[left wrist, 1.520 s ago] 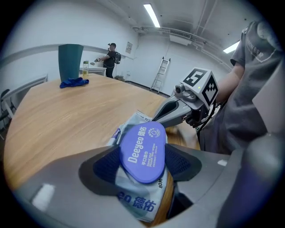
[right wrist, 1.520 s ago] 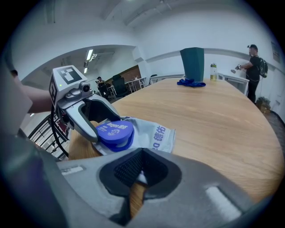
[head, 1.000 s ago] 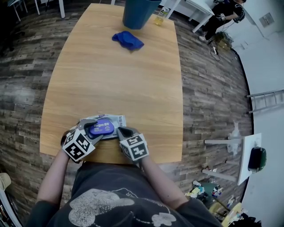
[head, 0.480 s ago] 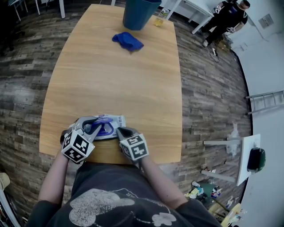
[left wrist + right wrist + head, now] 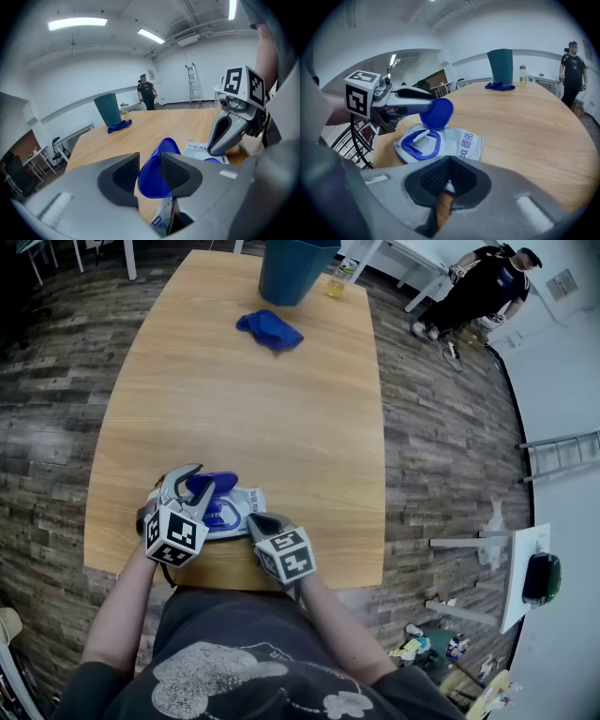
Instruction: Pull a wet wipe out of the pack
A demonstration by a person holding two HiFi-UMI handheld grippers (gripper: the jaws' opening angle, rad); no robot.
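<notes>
Blue lid [image 5: 210,486] now raised, clamped between just-widening left fingers [image 5: 177,171]; right fingers [image 5: 435,179] pinched on pack [image 5: 465,143] edge.

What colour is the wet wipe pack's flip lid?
Blue. The lid of the wet wipe pack shows best in the right gripper view.

Wood table [image 5: 281,409], wipe pack [image 5: 251,500] nr front edge, blue cloth [image 5: 270,329], teal bin [image 5: 295,268], bottle [image 5: 342,276] far end

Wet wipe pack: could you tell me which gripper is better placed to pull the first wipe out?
Probably left. The left gripper grips the raised lid right above the opening, its jaws having just opened slightly; the right gripper pinches the edge of the pack, anchoring it.
</notes>
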